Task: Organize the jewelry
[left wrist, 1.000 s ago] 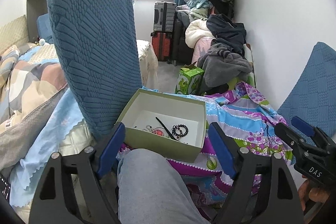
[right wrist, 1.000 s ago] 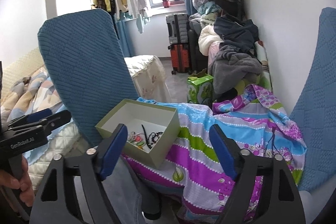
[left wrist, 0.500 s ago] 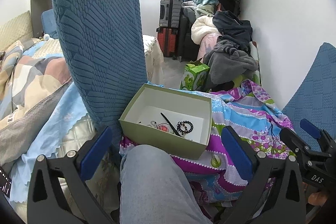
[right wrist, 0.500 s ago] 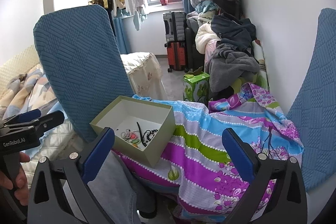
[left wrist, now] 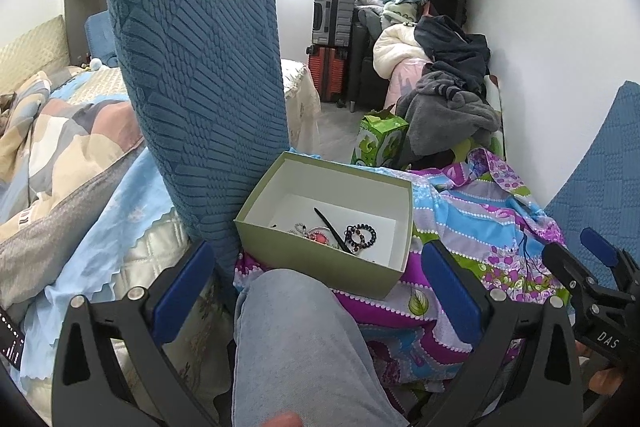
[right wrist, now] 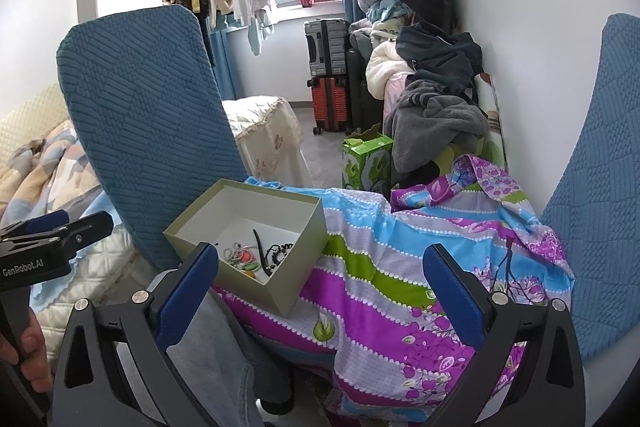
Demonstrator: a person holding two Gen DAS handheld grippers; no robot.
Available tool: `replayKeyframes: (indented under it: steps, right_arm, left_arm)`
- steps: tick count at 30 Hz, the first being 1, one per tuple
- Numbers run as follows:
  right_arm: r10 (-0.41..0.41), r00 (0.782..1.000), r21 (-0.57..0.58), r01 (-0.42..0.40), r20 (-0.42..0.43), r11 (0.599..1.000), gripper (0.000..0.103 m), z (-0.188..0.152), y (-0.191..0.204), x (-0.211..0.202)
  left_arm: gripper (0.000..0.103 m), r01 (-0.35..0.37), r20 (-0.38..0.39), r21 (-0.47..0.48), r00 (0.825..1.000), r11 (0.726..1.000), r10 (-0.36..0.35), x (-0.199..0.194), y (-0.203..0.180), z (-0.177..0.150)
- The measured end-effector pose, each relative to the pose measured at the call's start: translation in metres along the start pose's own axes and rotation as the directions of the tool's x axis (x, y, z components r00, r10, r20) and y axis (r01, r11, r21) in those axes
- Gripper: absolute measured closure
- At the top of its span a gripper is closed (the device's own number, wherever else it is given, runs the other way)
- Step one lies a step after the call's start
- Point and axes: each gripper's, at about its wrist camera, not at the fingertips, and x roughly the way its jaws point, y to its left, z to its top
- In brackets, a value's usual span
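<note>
While my knee (left wrist: 296, 339) in grey denim fills the nearest ground, I hold the left gripper (left wrist: 316, 291) just above it with its blue pads spread wide and nothing between them; the right gripper (right wrist: 320, 291) hangs likewise wide apart and empty over the striped floral cloth (right wrist: 400, 267). Just beyond both sits the green box (left wrist: 320, 263), open-topped, resting on that cloth and close against the blue chair back (left wrist: 192, 67). On its white floor lies the jewelry: a black bead bracelet (left wrist: 361, 235) toward the right, a thin black stick-like piece (left wrist: 330, 227) slanting across the middle, and a small tangle of silver chain with a red-orange pendant (left wrist: 316, 237) to the left, all near or touching one another. I judge these pieces light, limp and slippery, apt to snag each other, so I would pinch the bracelet by its outer loop, clear of the chain; the stick looks stiff and should be taken at mid-length. The cardboard walls look thin and may slide on soft fabric. Further off stand a green carton (right wrist: 366, 157), suitcases (right wrist: 328, 75) and heaped clothes (right wrist: 436, 107).
</note>
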Motion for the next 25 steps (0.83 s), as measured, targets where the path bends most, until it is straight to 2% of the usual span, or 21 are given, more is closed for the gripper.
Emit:
replayKeyframes:
  steps: [5, 25]
  right_arm:
    - [-0.005, 1.000, 0.000, 0.005, -0.002, 1.000, 0.000, -0.0007, -0.0006, -0.0011]
    - [-0.007, 1.000, -0.004, 0.007, 0.002, 1.000, 0.000, -0.0016, 0.0013, -0.0017]
  left_arm:
    - [0.000, 0.018, -0.003, 0.011, 1.000, 1.000, -0.018, -0.0003, -0.0031, -0.0009]
    - [0.000, 0.015, 0.003, 0.013, 1.000, 1.000, -0.015, -0.0024, -0.0041, -0.0013]
